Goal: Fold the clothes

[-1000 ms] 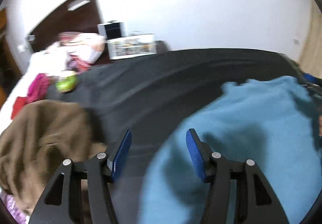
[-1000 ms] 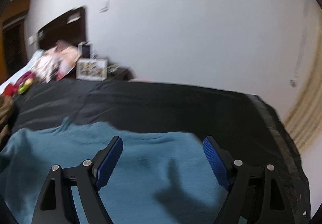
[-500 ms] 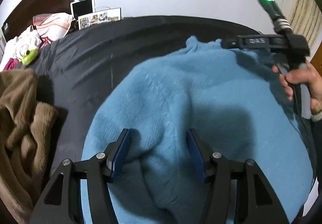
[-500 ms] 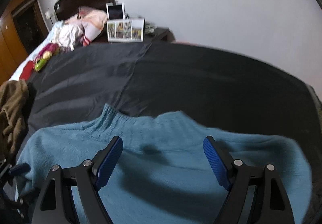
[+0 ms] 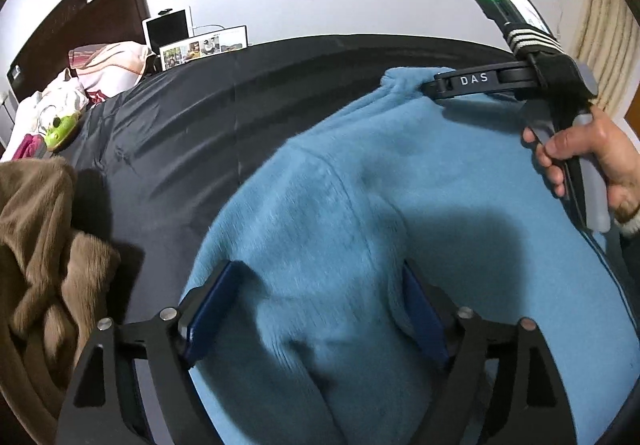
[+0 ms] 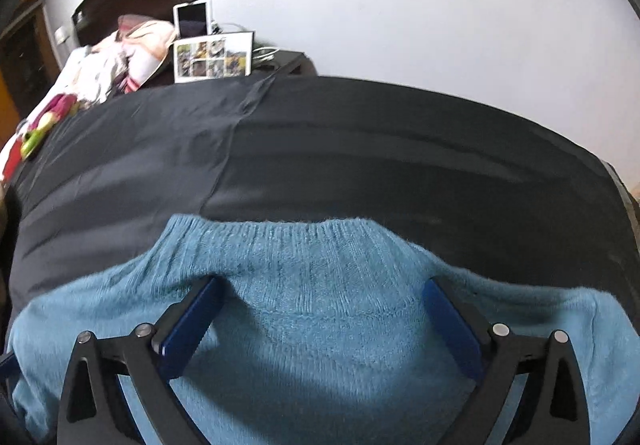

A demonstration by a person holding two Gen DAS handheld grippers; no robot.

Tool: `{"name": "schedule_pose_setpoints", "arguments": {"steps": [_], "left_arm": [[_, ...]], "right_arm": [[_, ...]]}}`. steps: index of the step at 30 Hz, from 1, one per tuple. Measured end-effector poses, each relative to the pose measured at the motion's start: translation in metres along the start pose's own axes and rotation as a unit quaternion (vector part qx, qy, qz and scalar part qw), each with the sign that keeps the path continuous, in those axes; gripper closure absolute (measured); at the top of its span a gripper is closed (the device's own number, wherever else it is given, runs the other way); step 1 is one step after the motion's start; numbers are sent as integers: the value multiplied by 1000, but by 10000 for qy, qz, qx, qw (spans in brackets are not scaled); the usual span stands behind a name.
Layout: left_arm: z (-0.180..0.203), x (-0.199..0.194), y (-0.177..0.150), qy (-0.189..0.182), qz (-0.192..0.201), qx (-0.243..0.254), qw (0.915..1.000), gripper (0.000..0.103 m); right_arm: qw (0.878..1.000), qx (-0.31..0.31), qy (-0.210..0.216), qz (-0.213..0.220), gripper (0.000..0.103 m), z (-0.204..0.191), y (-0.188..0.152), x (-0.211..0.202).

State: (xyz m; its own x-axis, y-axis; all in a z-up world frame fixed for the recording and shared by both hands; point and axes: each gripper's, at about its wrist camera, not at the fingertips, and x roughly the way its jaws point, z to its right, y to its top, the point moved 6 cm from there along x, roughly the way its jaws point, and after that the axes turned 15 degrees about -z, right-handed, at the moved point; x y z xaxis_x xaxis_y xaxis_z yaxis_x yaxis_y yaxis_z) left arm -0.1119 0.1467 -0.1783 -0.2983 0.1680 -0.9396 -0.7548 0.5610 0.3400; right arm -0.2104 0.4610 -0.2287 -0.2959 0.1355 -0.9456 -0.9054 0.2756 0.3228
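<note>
A: In the left wrist view, where's the garment?

B: The blue sweater [image 5: 400,213] lies spread on the black bedsheet [image 5: 180,133], a brown garment [image 5: 40,245] heaped beside it. The left gripper [image 5: 316,309] is spread wide, fingers straddling a raised ridge of knit, probably to pinch it. The person's hand [image 5: 588,161] steers the right gripper toward the collar.

A: And the right wrist view?

B: The right gripper [image 6: 316,309] is also unclenched, pads flanking the ribbed collar [image 6: 288,241], which lies toward the far edge. Nothing is grasped; both look placed to take hold for a fold.
</note>
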Motion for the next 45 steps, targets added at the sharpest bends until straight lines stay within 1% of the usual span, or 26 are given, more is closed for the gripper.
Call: {"name": "schedule_pose_setpoints", "arguments": {"steps": [3, 5, 8, 11, 14, 16, 20, 24, 28, 31, 32, 36, 38, 42, 45], "left_arm": [[-3, 4, 12, 103, -49, 30, 9999, 18], [-3, 3, 12, 106, -88, 51, 9999, 18], [-8, -2, 3, -115, -167, -36, 9998, 18], [-15, -20, -12, -364, -113, -176, 9991, 18], [-28, -49, -33, -394, 56, -266, 9989, 17], [-37, -64, -46, -508, 84, -335, 9981, 17], [-52, -80, -77, -784, 26, -521, 9956, 17], [-58, -80, -106, -825, -67, -609, 9947, 17], [-50, -78, -128, -952, -136, -586, 9936, 18], [-42, -84, -141, -1099, -79, -490, 9927, 18], [-39, -86, -144, -1137, -76, -464, 9924, 17], [-32, -84, -160, -1111, -153, -417, 9928, 17], [-29, -83, -168, -1069, -211, -402, 9932, 17], [-28, -80, -183, -861, -331, -388, 9950, 17], [-30, -80, -191, -711, -327, -386, 9962, 17]], "right_arm": [[10000, 85, -35, 36, 1, -1, 12, 3], [9999, 105, -42, 35, 1, 0, 16, 4], [10000, 64, -25, 47, 1, 0, 16, 4], [9996, -13, 235, 177, 1, 4, 9, -5], [9980, 75, 503, 372, 1, 13, -1, -26], [9972, -1, 565, 489, 1, 18, -12, -43], [9964, -348, 471, 614, 1, 15, -40, -73], [9941, -571, 661, 636, 1, 7, -78, -89], [9930, -638, 753, 654, 1, 7, -113, -100], [9924, -681, 708, 744, 1, 11, -139, -112], [9922, -707, 661, 780, 1, 10, -142, -114], [9909, -850, 437, 947, 1, 10, -163, -123], [9899, -902, 430, 1004, 1, 9, -171, -125], [9886, -982, 457, 1048, 1, 5, -180, -122], [9882, -1028, 460, 1040, 1, -1, -183, -118]]}}
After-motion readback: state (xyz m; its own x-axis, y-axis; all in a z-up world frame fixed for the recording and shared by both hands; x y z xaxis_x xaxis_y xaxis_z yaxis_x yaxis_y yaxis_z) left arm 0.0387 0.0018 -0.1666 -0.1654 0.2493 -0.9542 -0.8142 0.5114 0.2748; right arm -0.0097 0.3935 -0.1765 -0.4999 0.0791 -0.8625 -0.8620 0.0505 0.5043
